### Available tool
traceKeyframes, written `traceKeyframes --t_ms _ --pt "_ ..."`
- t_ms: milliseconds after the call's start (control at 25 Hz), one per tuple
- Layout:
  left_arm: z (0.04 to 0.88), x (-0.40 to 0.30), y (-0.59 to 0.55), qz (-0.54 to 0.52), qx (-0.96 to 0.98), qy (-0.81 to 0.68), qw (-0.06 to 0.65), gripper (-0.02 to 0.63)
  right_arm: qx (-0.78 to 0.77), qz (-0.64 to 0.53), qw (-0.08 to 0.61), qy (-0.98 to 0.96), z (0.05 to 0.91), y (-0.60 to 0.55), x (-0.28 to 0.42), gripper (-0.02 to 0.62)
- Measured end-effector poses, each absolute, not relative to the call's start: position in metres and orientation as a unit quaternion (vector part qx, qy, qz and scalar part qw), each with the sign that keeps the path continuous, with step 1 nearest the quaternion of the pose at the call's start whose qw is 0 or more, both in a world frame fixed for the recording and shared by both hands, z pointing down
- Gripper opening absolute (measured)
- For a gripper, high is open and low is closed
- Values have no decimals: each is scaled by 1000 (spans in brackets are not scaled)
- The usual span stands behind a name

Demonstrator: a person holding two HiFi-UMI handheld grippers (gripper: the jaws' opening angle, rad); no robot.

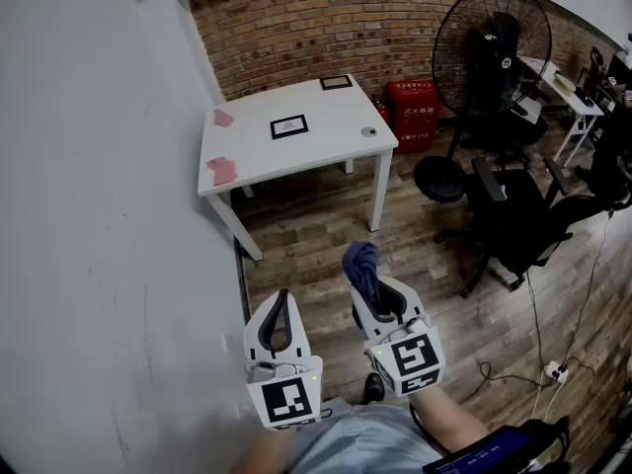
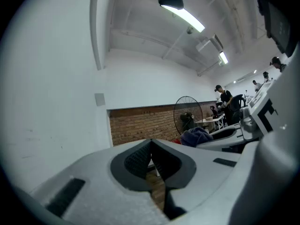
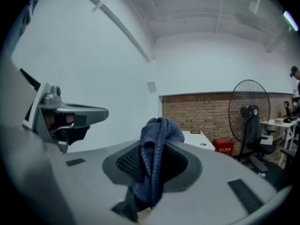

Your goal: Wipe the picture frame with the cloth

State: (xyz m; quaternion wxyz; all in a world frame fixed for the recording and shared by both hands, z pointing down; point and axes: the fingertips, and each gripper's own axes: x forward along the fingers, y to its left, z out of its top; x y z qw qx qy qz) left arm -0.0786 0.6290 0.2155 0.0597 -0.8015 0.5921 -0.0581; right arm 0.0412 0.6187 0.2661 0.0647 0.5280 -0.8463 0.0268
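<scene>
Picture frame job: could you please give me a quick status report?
Left hand-held gripper shut, empty. Right hand-held gripper shut on blue cloth. Picture frame flat on white table, well ahead, not yet reached. Wood floor between.

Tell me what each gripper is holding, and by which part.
The right gripper is shut on the blue cloth, pinching its bunched middle; one end sticks up above the jaws. The left gripper is shut with nothing in it.

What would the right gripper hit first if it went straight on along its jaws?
Probably the white table, near its front edge: the right gripper, shut on the blue cloth, aims at it across the floor. Height is unclear; it could pass over.
</scene>
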Motion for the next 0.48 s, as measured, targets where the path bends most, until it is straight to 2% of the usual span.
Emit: traceKeyframes --t_ms 480 --pt "228 -41 607 -74 -802 590 59 9 527 40 56 -847 278 601 79 110"
